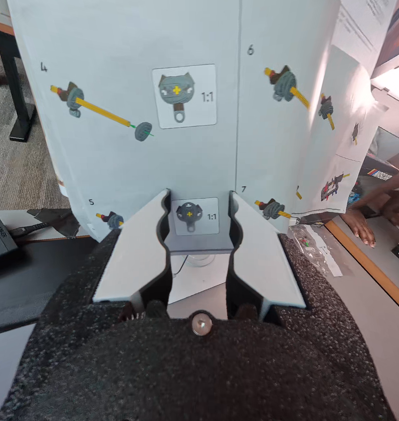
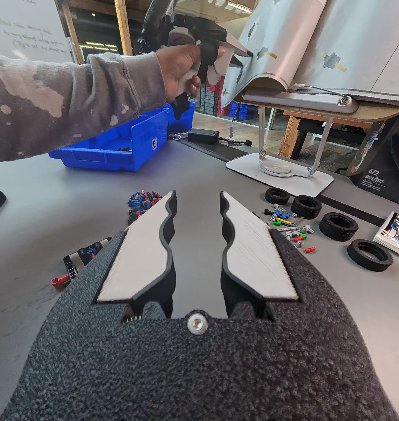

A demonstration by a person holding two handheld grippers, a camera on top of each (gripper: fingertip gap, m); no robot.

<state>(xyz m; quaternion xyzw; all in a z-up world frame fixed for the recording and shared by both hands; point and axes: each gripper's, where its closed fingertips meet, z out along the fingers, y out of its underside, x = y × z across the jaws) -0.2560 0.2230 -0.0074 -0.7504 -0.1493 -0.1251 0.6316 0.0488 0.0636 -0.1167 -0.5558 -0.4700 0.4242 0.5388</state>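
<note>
Left gripper (image 1: 199, 193) jaws spread, tips touching lifted instruction booklet (image 1: 148, 159) page, nothing pinched | right gripper (image 2: 198, 196) jaws spread, empty, above grey table (image 2: 57, 205) | beyond it: small parts pile (image 2: 142, 201), four tyres (image 2: 338, 226), part-built frame (image 2: 84, 257); assembly barely begun.

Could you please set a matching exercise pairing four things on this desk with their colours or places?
Things:
1. bin
2. tyres
3. booklet
4. left gripper

Descriptions:
A. black, loose on the table
B. blue
C. propped on a stand
D. open, up against a page

Pairs: 1-B, 2-A, 3-C, 4-D
</note>
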